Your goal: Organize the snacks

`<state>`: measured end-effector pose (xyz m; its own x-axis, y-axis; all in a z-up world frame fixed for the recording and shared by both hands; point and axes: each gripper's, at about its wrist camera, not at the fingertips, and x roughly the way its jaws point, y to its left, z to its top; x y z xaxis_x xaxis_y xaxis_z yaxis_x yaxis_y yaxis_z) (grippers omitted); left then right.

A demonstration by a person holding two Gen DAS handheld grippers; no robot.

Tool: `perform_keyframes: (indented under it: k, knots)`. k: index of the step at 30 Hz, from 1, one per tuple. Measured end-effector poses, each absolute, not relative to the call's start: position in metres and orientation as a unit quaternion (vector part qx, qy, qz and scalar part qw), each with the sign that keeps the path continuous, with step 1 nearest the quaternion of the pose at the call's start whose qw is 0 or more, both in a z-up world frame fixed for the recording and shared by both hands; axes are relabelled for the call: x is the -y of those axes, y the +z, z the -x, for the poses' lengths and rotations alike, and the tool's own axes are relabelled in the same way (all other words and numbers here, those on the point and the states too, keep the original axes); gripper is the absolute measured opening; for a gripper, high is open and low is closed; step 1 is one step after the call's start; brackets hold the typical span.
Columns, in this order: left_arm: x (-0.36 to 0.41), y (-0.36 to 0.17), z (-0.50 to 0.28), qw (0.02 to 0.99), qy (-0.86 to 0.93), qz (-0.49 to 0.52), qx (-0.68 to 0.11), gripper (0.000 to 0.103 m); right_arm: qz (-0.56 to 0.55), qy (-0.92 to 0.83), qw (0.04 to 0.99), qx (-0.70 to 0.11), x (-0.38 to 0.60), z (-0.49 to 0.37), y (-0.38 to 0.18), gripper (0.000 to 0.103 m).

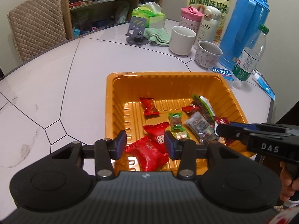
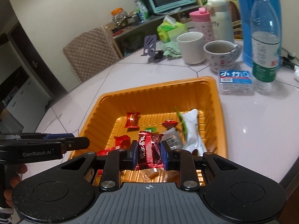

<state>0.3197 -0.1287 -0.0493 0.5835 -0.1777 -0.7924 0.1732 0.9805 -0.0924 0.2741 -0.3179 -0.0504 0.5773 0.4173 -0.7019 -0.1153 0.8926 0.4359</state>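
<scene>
The pale table [image 1: 78, 74] carries my orange tray [image 1: 168, 78], its floor scattered with wrapped sweets; over its near edge my left gripper [image 1: 145, 145] hangs with jaws apart, gripping nothing, two red packets [image 1: 153, 149] lying loose below; my right gripper [image 2: 148, 154] is clenched on a red foil candy [image 2: 149, 149], upright between its pads above the tray.

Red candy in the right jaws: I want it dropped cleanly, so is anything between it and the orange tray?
Nothing visible. The red candy hangs over the tray's near end, with only loose snacks on the floor below.
</scene>
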Motion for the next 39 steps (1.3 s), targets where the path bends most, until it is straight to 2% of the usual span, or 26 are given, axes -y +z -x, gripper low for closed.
perform_keyframes:
  k: [16, 19, 21, 23, 28, 33, 39]
  knots:
    - [0.114, -0.038, -0.315, 0.897, -0.073, 0.009, -0.436, 0.047, -0.177, 0.164, 0.869, -0.433, 0.302, -0.288, -0.054, 0.028]
    - [0.114, -0.036, -0.313, 0.898, -0.07, 0.011, -0.434, 0.049, -0.18, 0.155, 0.871, -0.43, 0.303, -0.29, -0.053, 0.041]
    - [0.114, -0.034, -0.31, 0.898, -0.067, 0.013, -0.434, 0.05, -0.184, 0.152, 0.874, -0.422, 0.305, -0.288, -0.051, 0.059]
    - [0.114, -0.033, -0.308, 0.899, -0.064, 0.014, -0.434, 0.053, -0.183, 0.145, 0.88, -0.414, 0.307, -0.285, -0.048, 0.066]
    - [0.115, -0.026, -0.298, 0.901, -0.054, 0.016, -0.431, 0.058, -0.184, 0.14, 0.876, -0.422, 0.314, -0.278, -0.045, 0.072]
    - [0.12, -0.018, -0.283, 0.903, -0.045, 0.011, -0.426, 0.066, -0.172, 0.137, 0.876, -0.43, 0.316, -0.264, -0.042, 0.083]
    - [0.121, -0.008, -0.257, 0.905, -0.031, 0.017, -0.424, 0.074, -0.161, 0.137, 0.874, -0.438, 0.318, -0.245, -0.037, 0.086]
